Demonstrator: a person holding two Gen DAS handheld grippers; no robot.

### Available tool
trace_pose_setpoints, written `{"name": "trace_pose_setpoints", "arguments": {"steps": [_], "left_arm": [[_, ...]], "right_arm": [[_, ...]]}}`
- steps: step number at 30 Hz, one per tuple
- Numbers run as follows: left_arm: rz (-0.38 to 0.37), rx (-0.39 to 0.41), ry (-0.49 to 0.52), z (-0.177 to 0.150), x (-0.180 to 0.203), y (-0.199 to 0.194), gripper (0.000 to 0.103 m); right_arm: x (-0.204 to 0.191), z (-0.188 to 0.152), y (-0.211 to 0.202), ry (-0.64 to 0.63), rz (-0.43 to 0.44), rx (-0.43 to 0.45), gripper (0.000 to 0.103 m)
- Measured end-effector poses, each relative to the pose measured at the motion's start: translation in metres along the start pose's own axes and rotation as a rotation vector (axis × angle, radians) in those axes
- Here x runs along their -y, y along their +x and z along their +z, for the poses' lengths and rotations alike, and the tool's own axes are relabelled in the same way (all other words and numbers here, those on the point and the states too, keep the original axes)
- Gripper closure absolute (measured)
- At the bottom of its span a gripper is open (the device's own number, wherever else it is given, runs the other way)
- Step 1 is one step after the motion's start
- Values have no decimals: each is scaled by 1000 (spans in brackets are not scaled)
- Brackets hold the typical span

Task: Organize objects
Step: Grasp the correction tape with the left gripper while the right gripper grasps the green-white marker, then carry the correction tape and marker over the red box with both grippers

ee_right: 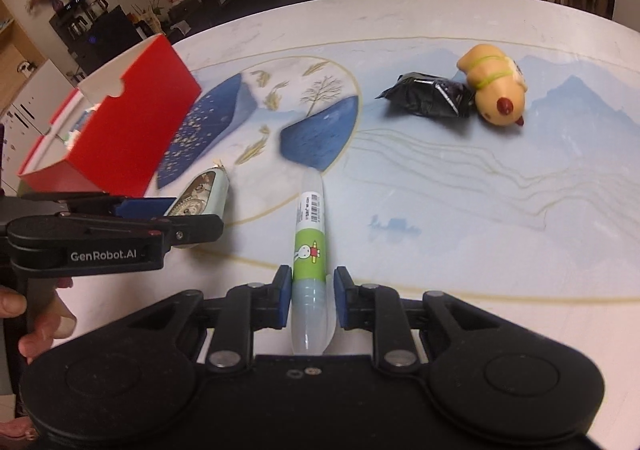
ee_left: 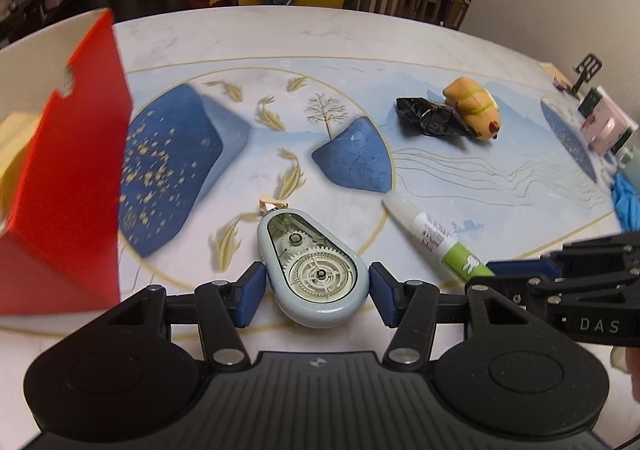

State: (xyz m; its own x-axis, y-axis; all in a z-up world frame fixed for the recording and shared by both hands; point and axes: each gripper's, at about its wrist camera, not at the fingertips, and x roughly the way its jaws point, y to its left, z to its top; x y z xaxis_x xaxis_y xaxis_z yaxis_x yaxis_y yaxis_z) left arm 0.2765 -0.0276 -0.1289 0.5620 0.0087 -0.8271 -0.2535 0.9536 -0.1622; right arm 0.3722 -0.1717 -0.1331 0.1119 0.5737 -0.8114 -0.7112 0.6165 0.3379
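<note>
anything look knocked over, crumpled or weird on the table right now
Two things stand out. The tan animal-shaped toy lies tipped on its side at the far right, pressed against a crumpled black wrapper. The red box sits open and askew at the left.

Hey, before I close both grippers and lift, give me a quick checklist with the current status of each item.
1. Correction tape sits between the left gripper pads: ok.
2. Left pads touching the tape: not ok, a gap shows on each side.
3. Glue tube lies between the right gripper pads: ok.
4. Right pads clamped on the tube: cannot tell; they look close, with a slim gap on its right.
5. Red box open to receive items: ok.
6. The two grippers clear of each other: cannot tell, they sit close side by side.
</note>
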Motion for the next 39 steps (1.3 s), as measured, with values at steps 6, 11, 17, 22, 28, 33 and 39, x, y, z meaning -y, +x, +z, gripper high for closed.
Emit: {"name": "trace_pose_setpoints", "arguments": {"steps": [6, 11, 17, 22, 28, 33, 39], "left_arm": [[-50, 30, -50, -7, -10, -22, 48], [-92, 59, -45, -11, -14, -44, 48], [-130, 90, -23, -12, -25, -69, 48], [-153, 117, -1, -6, -35, -87, 48], [-170, 170, 47, 4, -51, -114, 48], [-155, 201, 77, 13, -76, -131, 48], [-111, 228, 86, 23, -118, -149, 48]], "right_arm": [[-18, -1, -16, 20, 4, 22, 81], [-34, -1, -28, 17, -9, 43, 81], [-51, 5, -40, 21, -34, 75, 86], [-59, 14, -46, 39, -67, 92, 86], [-89, 37, -64, 16, -59, 178, 86], [-126, 66, -67, -29, -31, 241, 86], [-177, 93, -53, -93, 5, 281, 86]]}}
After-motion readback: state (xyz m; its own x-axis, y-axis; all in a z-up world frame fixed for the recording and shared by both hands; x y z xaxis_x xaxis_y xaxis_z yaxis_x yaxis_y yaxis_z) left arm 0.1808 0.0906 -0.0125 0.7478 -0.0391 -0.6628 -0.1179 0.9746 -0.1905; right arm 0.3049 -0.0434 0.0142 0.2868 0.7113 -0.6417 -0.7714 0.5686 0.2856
